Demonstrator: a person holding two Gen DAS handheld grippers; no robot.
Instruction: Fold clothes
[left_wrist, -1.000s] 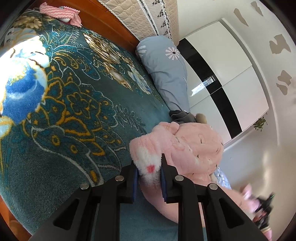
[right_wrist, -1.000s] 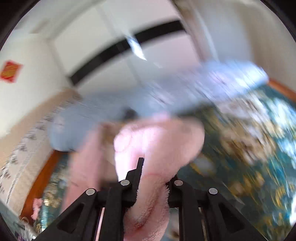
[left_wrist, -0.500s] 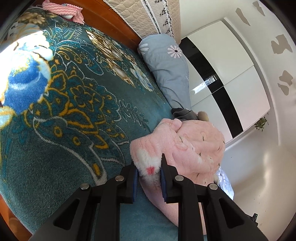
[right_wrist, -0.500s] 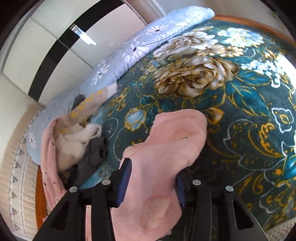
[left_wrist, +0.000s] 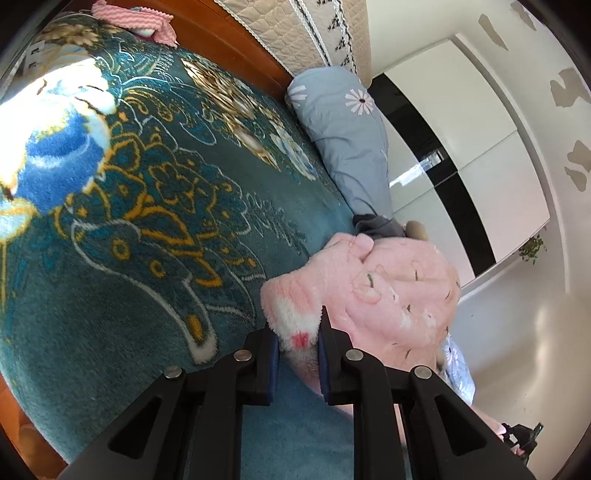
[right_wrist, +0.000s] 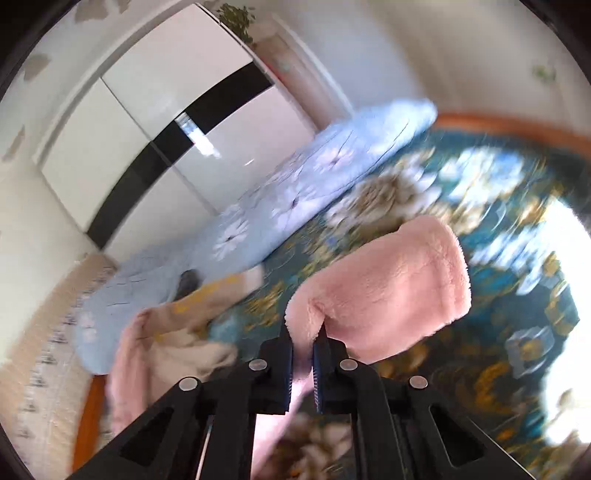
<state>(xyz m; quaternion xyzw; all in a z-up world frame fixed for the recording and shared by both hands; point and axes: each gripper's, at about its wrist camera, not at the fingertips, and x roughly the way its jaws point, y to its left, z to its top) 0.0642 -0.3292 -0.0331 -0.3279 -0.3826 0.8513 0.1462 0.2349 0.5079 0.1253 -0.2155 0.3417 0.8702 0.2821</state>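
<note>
— Status on my left tool (left_wrist: 297, 338)?

— Pinching the white-and-pink edge of the fluffy pink fleece garment (left_wrist: 388, 291), which lies bunched just ahead of it on the teal floral bed blanket (left_wrist: 129, 240).

— And my right tool (right_wrist: 303, 341)?

— Its jaws have just been closing; they now clamp a fold of that pink fleece (right_wrist: 388, 291), the rest hanging ahead and right. Blue daisy-print pillow (right_wrist: 295, 199) further ahead.
</note>
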